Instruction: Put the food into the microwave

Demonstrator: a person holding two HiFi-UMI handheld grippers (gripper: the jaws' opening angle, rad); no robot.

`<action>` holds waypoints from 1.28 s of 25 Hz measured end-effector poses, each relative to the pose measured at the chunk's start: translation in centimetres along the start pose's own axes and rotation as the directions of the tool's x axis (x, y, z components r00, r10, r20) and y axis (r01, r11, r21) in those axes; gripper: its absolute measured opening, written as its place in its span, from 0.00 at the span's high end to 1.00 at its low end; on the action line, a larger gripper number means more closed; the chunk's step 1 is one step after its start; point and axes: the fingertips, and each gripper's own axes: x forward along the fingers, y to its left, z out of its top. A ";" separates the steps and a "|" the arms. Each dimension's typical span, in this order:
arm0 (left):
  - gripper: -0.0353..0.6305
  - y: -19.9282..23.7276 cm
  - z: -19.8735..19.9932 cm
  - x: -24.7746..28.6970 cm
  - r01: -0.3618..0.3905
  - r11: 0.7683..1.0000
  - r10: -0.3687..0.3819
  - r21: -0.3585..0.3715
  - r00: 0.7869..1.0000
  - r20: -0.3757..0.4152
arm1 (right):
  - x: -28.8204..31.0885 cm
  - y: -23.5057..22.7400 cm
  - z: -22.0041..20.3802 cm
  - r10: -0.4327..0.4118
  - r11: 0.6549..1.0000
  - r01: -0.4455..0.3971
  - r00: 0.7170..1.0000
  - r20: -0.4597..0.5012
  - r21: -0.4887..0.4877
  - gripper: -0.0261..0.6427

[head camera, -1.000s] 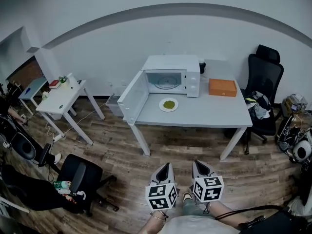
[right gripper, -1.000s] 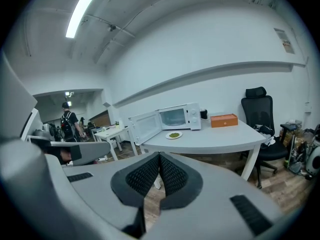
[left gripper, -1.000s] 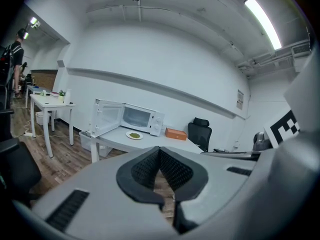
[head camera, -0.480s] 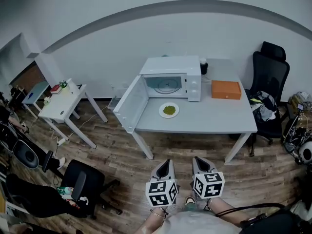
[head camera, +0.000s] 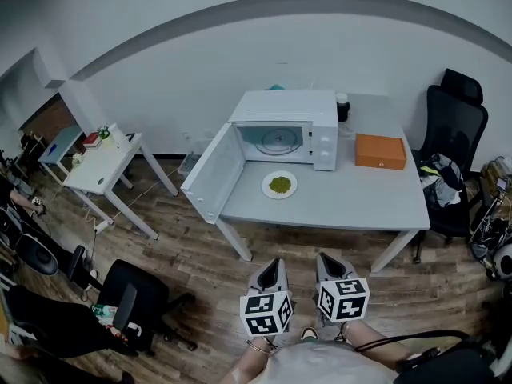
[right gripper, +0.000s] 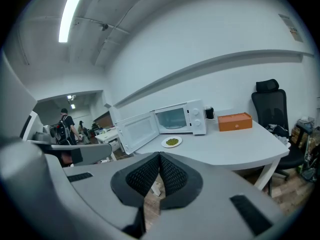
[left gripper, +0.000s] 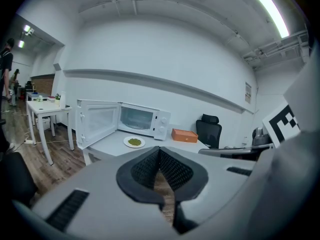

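Currently: food [head camera: 279, 185] outside open microwave [head camera: 284, 102]

Green food on white plate [head camera: 266, 187], on table [head camera: 344, 206] just before the cavity; door [head camera: 213, 176] swung wide leftward. Orange box [head camera: 380, 152] farther right. Left gripper [head camera: 272, 264], right gripper [head camera: 326, 259] side by side, well short of table; each has jaws pressed together, nothing held.

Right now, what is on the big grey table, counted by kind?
Microwave: 1
Plate with food: 1
Orange box: 1
Dark container: 1
Total: 4
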 end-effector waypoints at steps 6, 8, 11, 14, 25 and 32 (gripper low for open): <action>0.94 0.9 0.5 2.6 -0.031 0.999 0.031 -0.022 1.000 -0.003 | 2.6 -0.7 0.8 0.039 0.999 -0.039 0.999 -0.026 -0.027 0.94; 0.94 1.1 1.0 3.3 -0.041 0.999 0.041 -0.026 0.999 0.002 | 3.5 -0.9 1.5 0.049 0.998 -0.049 0.998 -0.026 -0.031 0.94; 0.94 1.6 1.2 4.2 -0.058 0.998 0.058 -0.035 0.998 0.005 | 4.6 -1.4 2.0 0.059 0.998 -0.060 0.998 -0.029 -0.034 0.94; 0.94 2.2 1.0 4.9 -0.071 0.997 0.071 -0.042 0.997 -0.003 | 5.4 -2.0 2.2 0.060 0.998 -0.060 0.998 -0.030 -0.027 0.94; 0.94 3.5 0.9 8.3 -0.060 0.997 0.058 -0.052 0.998 -0.034 | 8.4 -3.5 1.5 0.033 0.999 -0.034 0.996 -0.077 -0.009 0.94; 0.94 5.7 1.9 13.2 -0.031 0.999 0.029 -0.045 0.999 -0.042 | 13.1 -4.6 2.9 0.002 1.000 -0.003 0.998 -0.071 -0.013 0.94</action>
